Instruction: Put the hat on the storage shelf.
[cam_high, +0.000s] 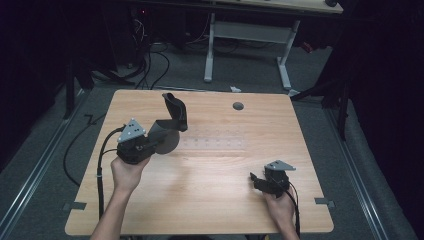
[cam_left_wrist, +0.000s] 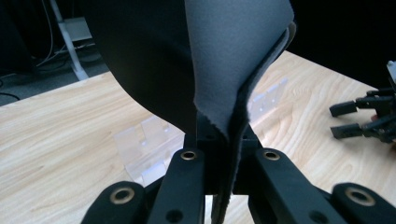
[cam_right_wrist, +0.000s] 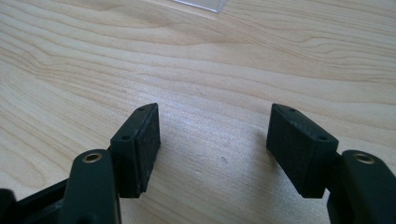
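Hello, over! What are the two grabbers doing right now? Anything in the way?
Left gripper shut on dark cloth, lifted off the table. Right gripper open, empty, low over the wood. Clear plastic holder beside the cloth.

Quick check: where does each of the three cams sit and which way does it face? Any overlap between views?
High view: above the person's side, facing forward and down on the wooden table; both forearms enter from the bottom.
Left gripper view: on the left tool, looking along jaws shut on a dark cloth.
Right gripper view: on the right tool, jaws open above the tabletop.
Shared: high and left gripper views both show the cloth and the right tool.
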